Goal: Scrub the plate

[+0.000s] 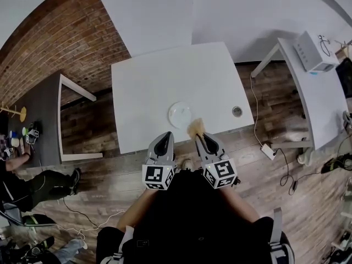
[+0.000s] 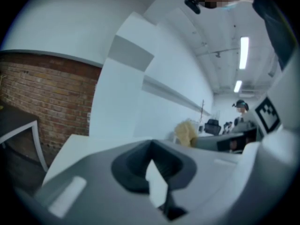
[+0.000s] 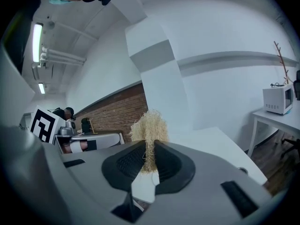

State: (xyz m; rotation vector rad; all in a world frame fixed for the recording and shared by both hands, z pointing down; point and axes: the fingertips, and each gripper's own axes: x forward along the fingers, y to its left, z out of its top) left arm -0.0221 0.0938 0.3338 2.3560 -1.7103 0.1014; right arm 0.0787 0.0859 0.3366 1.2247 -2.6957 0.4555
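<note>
No words, numbers or brand names can be read in any view. The marker cube (image 1: 158, 176) on the left gripper (image 1: 164, 141) and the one on the right gripper (image 1: 203, 141), low in the middle of the head view, bear only black-and-white square patterns.

Bright, even light from ceiling strip lights (image 2: 243, 53); strong fisheye bending at edges, close foreground soft.
</note>
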